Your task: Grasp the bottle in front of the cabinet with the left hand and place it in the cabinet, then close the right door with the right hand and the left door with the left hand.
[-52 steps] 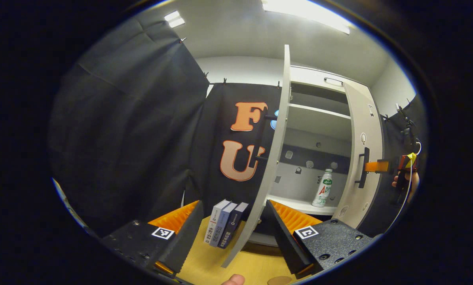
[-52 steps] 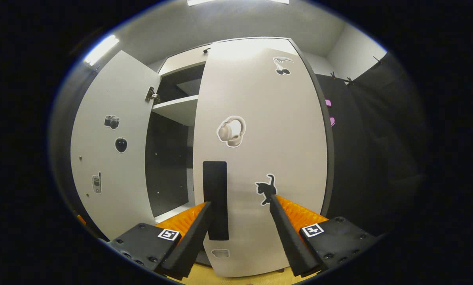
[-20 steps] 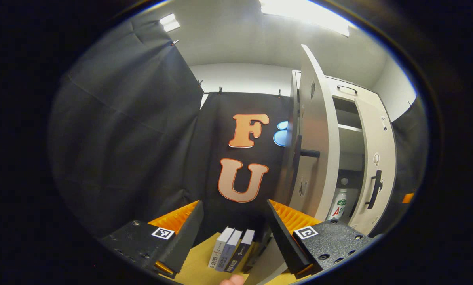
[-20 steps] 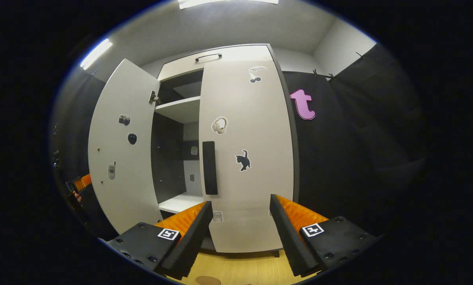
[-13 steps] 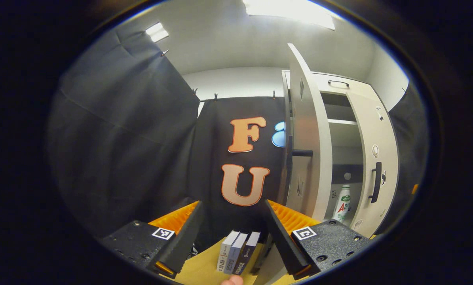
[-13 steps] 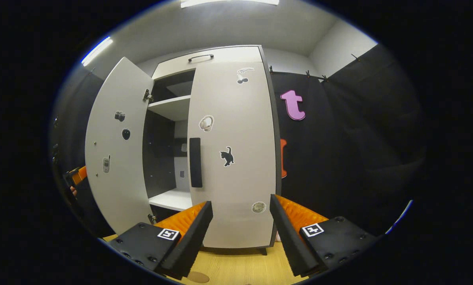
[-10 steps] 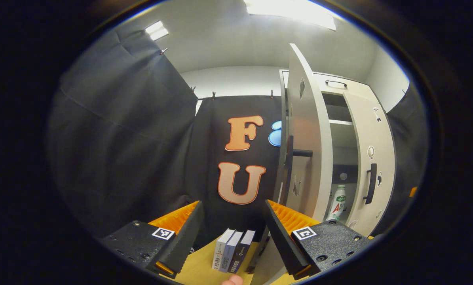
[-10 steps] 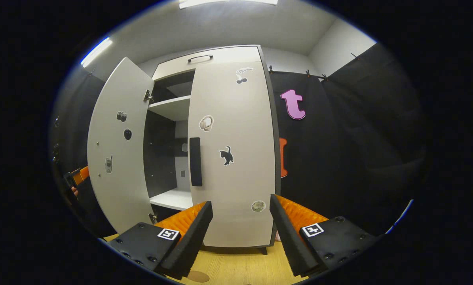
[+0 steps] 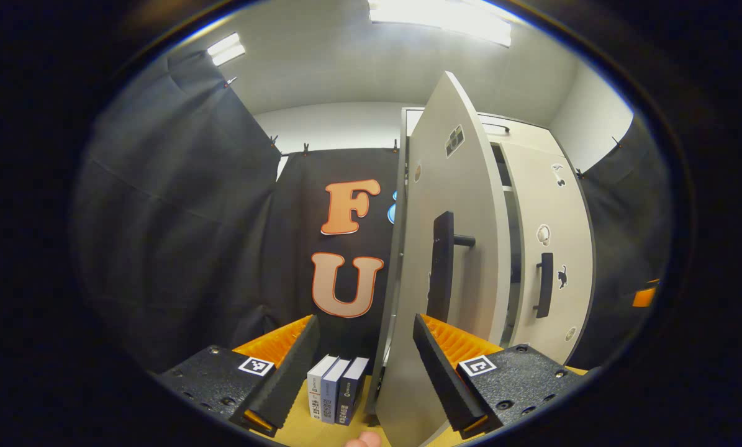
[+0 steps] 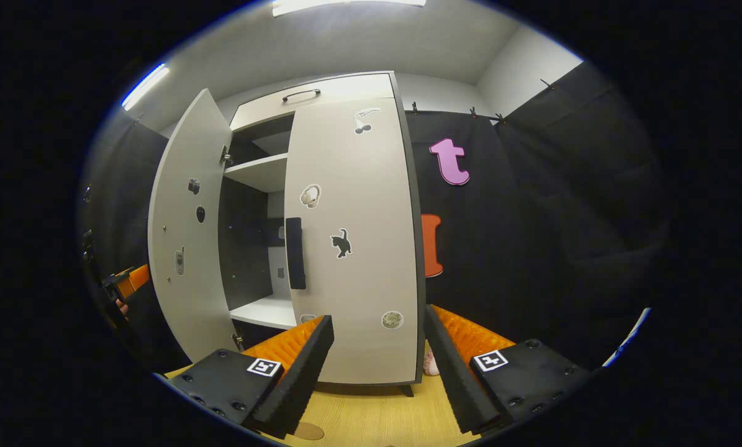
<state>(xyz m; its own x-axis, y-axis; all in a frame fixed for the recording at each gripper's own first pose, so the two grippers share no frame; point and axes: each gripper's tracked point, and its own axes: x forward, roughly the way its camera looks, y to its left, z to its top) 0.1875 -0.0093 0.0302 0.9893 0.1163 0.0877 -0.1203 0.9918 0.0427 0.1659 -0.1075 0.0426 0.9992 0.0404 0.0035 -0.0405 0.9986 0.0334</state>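
1. The left gripper (image 9: 364, 347) is being held spread and empty, its fingers flanking the lower edge of the cabinet's (image 10: 339, 93) left door (image 9: 451, 248), just below that door's handle (image 9: 442, 273).
2. The left door is being shown partly open; the right door (image 10: 352, 248) is being shown shut against the cabinet.
3. The right gripper (image 10: 377, 360) is being held spread and empty, apart from the right door.
4. The bottle's place cannot be told.
5. Books (image 9: 333, 391) are being shown left of the cabinet.

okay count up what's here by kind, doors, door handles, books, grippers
Cabinet doors: 2, left door, right door
Door handles: 2
Books: 3
Grippers: 2, left gripper, right gripper
Total: 9
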